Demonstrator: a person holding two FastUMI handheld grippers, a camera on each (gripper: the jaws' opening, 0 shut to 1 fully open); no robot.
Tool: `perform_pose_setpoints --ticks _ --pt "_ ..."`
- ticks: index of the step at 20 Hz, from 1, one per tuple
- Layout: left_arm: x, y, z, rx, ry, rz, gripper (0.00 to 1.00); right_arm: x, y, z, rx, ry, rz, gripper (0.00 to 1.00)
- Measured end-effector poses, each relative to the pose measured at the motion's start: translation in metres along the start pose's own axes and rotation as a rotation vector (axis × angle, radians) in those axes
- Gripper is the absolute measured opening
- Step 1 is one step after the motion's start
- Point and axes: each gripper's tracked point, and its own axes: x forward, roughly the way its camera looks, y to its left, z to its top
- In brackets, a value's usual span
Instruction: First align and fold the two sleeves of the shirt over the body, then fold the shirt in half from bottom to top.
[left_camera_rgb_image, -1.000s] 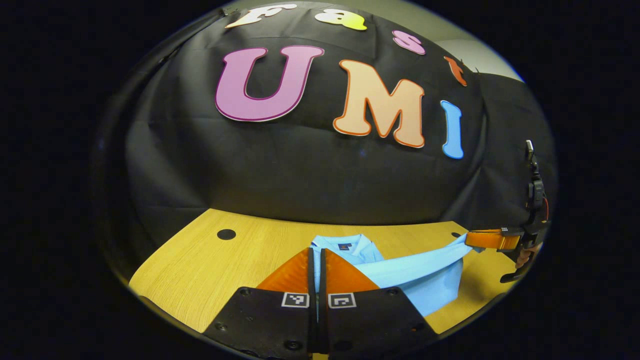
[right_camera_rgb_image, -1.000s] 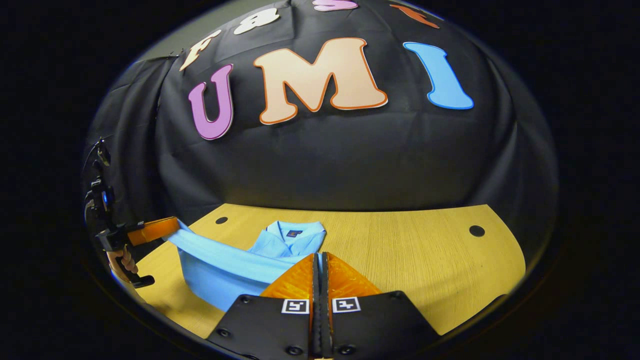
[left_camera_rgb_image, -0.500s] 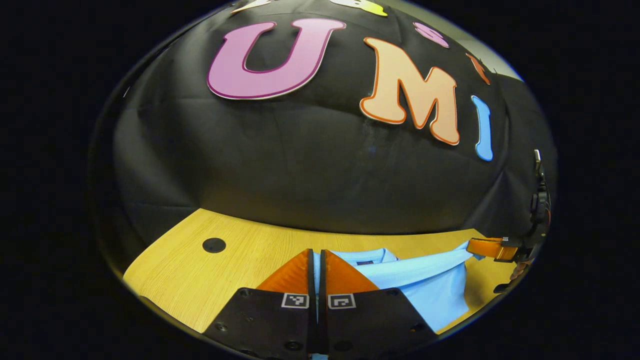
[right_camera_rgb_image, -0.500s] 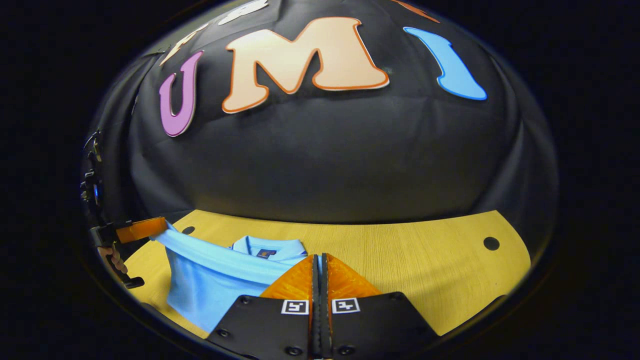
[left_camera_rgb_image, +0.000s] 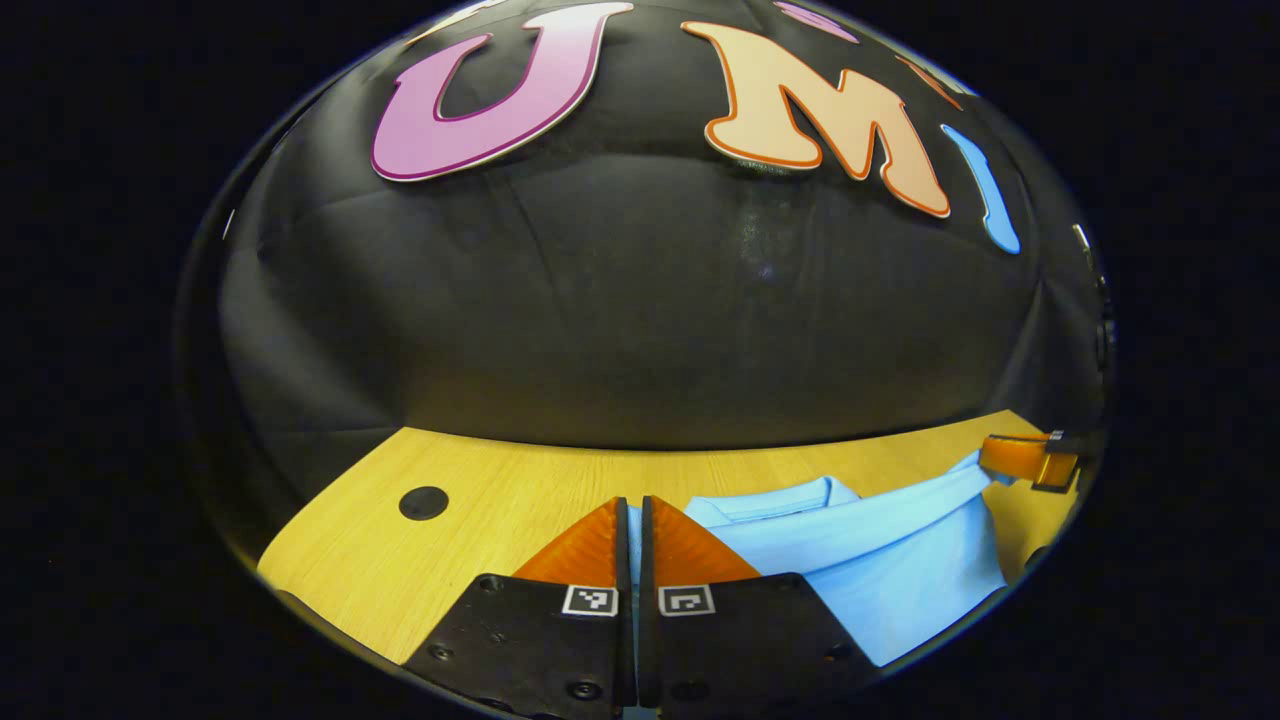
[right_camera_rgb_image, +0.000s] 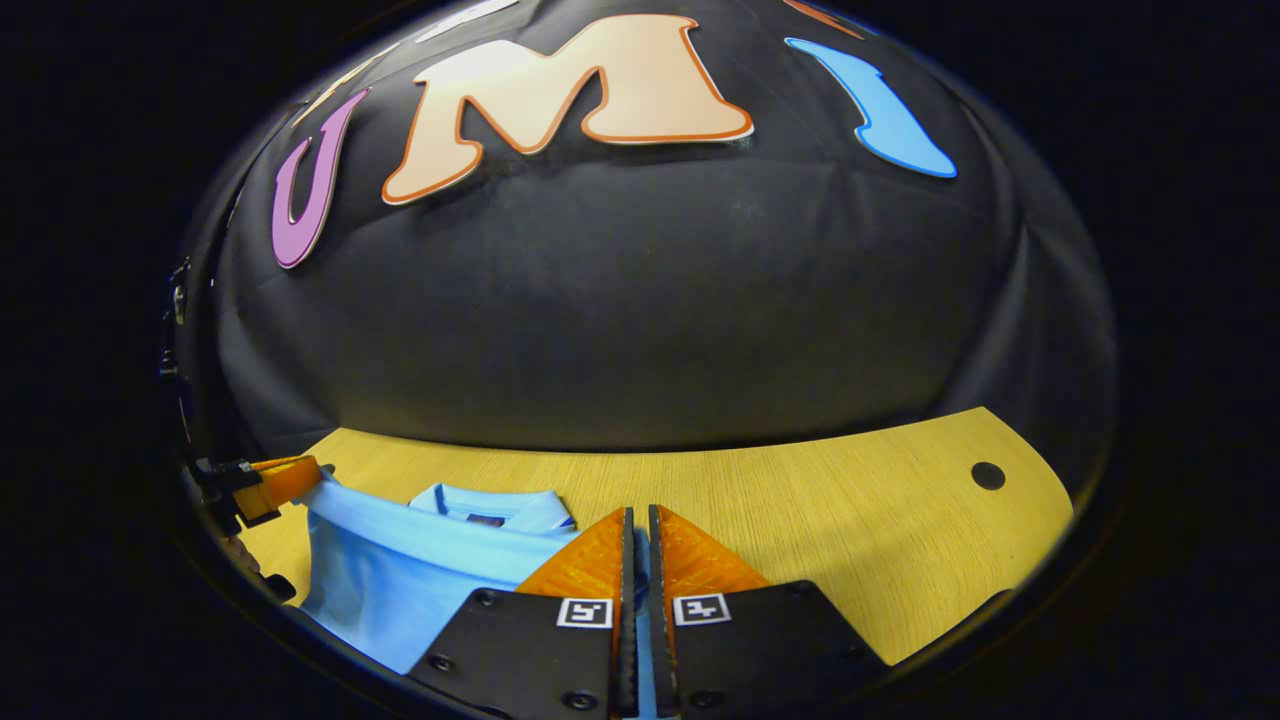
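Note:
A light blue shirt (left_camera_rgb_image: 900, 560) lies on the wooden table (left_camera_rgb_image: 480, 510), its collar toward the booth wall. In the left gripper view my left gripper (left_camera_rgb_image: 630, 515) is shut on an edge of the shirt, blue cloth showing in the slit between its fingers. The right gripper (left_camera_rgb_image: 1015, 455) shows far right there, holding the other end of the stretched hem. In the right gripper view my right gripper (right_camera_rgb_image: 640, 525) is shut on the shirt (right_camera_rgb_image: 400, 580), and the left gripper (right_camera_rgb_image: 275, 478) grips the cloth at far left. The raised edge hangs taut between them, close above the collar (right_camera_rgb_image: 490, 505).
Round black holes sit in the tabletop (left_camera_rgb_image: 423, 502) (right_camera_rgb_image: 988, 475). The black cloth wall rises just behind the table's far edge. Bare wood stretches to the right of the shirt in the right gripper view (right_camera_rgb_image: 850, 520).
Both grippers have carried the held shirt edge forward toward the collar and lowered. The wall looms nearer, and the collar now sits closer to the fingertips.

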Motion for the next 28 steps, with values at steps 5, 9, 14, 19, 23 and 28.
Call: perform_pose_setpoints --ticks 5,9,14,19,23,28 --pt "-0.011 0.005 -0.004 -0.024 0.013 0.051 0.77 -0.019 0.002 -0.009 -0.047 0.002 0.048 0.64" --pt "-0.046 0.006 -0.005 0.059 -0.030 0.064 0.96 -0.043 -0.001 -0.015 -0.097 -0.019 0.047 1.00" --pt "-0.099 -0.004 0.012 0.053 -0.092 0.013 0.98 -0.092 0.014 -0.018 -0.127 -0.048 0.111 1.00" --pt "-0.154 -0.012 0.006 -0.029 -0.129 -0.042 0.97 -0.154 0.022 -0.017 -0.160 -0.117 0.156 1.00" --pt "-0.192 -0.023 0.005 -0.056 -0.148 -0.099 0.97 -0.198 0.018 -0.028 -0.192 -0.149 0.173 0.99" --pt "-0.228 -0.028 -0.005 -0.051 -0.153 -0.122 0.97 -0.236 0.013 -0.037 -0.200 -0.177 0.195 0.99"
